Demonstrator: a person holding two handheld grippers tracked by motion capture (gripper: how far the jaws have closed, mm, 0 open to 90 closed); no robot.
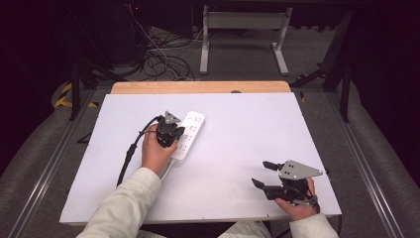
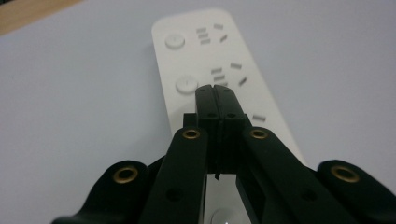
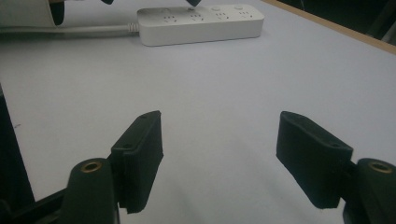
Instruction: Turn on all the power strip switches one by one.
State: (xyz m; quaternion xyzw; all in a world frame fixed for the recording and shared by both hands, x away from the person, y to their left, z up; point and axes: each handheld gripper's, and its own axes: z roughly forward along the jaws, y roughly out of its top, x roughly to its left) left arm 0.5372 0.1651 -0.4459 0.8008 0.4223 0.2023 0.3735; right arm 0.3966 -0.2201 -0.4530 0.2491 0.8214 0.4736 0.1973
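A white power strip (image 1: 191,128) lies left of centre on the white table (image 1: 247,129), its cord (image 1: 166,171) running back toward the person. My left gripper (image 1: 178,134) is shut with nothing between its jaws. In the left gripper view its closed tips (image 2: 215,90) sit over the power strip (image 2: 205,46), beside a round button (image 2: 186,84); whether they touch it I cannot tell. My right gripper (image 1: 259,173) stands open near the front right of the table. In the right gripper view its jaws (image 3: 219,128) are wide apart over bare table, with the power strip (image 3: 201,21) far ahead.
A wooden strip (image 1: 198,87) borders the table's far edge. Beyond it, on the floor, lie tangled cables (image 1: 163,62) and a white metal frame (image 1: 242,22). The left gripper's black cable (image 1: 130,151) trails across the table's left side.
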